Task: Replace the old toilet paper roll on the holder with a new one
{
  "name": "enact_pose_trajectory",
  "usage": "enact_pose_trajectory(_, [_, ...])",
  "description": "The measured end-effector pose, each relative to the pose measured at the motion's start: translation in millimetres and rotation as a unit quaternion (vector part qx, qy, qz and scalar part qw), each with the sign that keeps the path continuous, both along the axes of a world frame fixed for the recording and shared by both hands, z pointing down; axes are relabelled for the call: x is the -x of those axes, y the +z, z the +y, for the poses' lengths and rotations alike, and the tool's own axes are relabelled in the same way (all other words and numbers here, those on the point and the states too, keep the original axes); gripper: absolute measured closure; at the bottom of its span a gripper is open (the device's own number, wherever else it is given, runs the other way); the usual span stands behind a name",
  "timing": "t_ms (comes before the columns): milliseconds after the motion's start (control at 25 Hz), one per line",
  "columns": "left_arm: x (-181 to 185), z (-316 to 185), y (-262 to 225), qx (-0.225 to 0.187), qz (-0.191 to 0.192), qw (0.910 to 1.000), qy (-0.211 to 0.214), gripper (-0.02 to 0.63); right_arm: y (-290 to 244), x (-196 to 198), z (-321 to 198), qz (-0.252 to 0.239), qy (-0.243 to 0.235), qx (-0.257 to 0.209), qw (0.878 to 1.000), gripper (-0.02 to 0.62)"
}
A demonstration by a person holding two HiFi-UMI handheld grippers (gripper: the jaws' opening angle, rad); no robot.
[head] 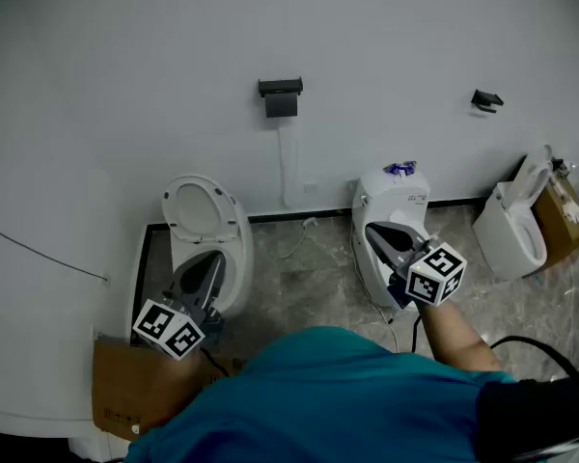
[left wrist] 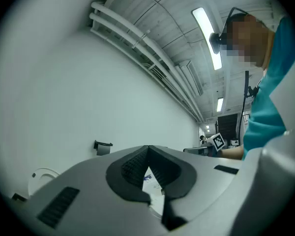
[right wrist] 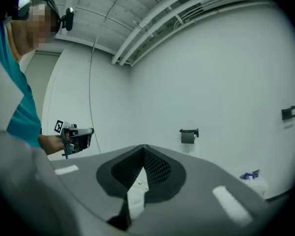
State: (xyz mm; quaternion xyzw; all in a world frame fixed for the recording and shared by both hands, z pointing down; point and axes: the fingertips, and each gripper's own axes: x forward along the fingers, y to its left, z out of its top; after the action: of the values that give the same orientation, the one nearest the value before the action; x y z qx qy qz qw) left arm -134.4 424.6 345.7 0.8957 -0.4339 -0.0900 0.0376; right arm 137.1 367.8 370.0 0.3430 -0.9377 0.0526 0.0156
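legible text, brands, numbers: none | box (head: 140, 389): small dark print low on its side, too small to read

left tool (left wrist: 148, 162) jaws closed, empty, holder (left wrist: 103, 147) on wall

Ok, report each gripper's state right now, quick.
Left gripper: closed, holding nothing.
Right gripper: closed, holding nothing.

Place: a mock washroom set up in a workshop-like hall.
Fixtures: toilets (head: 205, 230) in a row on stone-look floor (head: 309, 268) — paper holder (head: 281, 95) on a bare white wall (head: 125, 66).
Overhead: exposed pipes (left wrist: 132, 38), strip lights (left wrist: 206, 31).
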Motion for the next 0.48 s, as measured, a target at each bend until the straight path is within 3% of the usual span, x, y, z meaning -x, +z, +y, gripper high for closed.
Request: enact_pose_trajectory(480, [-5.4, -5.1, 1.5, -0.002, -0.002, 1.0, -0.003, 0.597, 1.7, -2.3, -8.7, -0.001, -0.009, 0.004, 1.0, 0.594])
